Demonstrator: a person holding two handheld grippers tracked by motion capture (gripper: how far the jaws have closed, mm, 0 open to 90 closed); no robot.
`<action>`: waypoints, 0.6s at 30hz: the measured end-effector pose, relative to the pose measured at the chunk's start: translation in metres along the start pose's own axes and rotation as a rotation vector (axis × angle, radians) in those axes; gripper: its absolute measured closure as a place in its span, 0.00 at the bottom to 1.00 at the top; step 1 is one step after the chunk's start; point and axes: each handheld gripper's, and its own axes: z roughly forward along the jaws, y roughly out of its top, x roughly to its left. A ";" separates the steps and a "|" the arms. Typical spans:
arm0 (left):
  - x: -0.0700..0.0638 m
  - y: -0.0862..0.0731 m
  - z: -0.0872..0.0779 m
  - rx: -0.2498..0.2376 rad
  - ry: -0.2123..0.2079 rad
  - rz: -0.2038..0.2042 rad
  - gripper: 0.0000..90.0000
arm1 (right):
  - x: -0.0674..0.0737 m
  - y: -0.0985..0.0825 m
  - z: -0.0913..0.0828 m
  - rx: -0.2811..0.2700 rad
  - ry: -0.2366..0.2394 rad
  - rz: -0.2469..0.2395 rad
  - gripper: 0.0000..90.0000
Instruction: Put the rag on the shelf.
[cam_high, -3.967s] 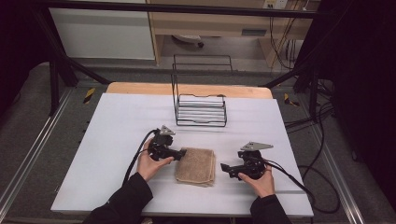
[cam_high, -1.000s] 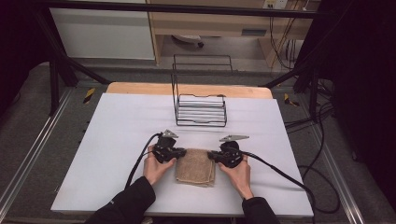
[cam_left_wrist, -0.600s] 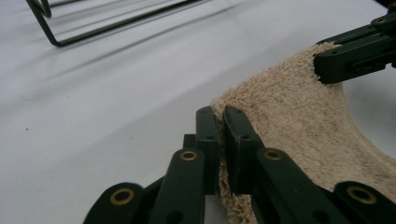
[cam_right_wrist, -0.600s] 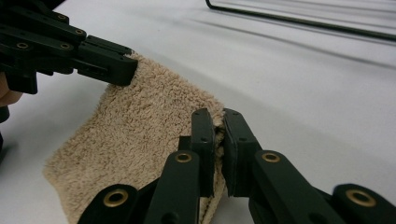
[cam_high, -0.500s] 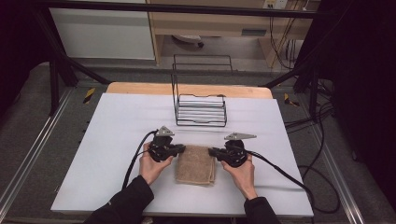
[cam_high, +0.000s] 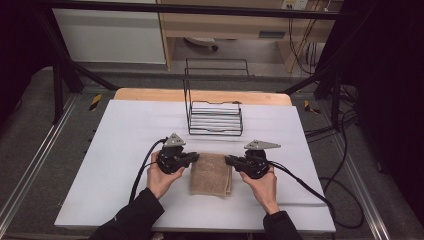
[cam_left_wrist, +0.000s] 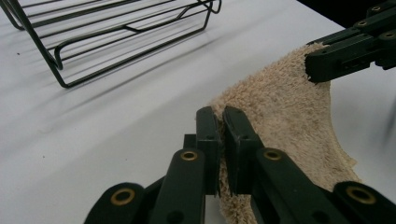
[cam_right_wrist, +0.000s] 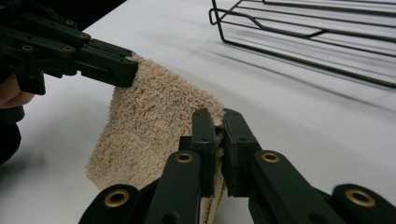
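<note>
Black wire rack (cam_high: 214, 117) stands upright on the white table (cam_high: 120, 150), near its far edge, centred.

Lab or recording bay, not a home; white counter (cam_high: 125, 150) boxed in by a black metal frame (cam_high: 60, 85); floor rails (cam_high: 30, 170) along both sides; loose cables (cam_high: 340, 190) trailing right (more hang by the back wall); grey carpet (cam_high: 20, 125); dark surroundings, plain pale cabinets (cam_high: 110, 35) behind.

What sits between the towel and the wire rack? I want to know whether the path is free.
Nothing: in the high view, only bare white table lies between the towel and the wire rack.
</note>
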 end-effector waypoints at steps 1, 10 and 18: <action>0.000 0.001 -0.001 -0.006 -0.003 -0.001 0.94 | 0.001 0.001 -0.001 -0.005 0.000 -0.003 0.94; -0.009 0.009 -0.013 -0.049 -0.015 0.023 0.94 | 0.003 0.008 -0.015 -0.052 -0.001 -0.030 0.94; -0.015 0.013 -0.021 -0.085 -0.017 0.034 0.94 | 0.008 0.015 -0.025 -0.094 -0.008 -0.062 0.94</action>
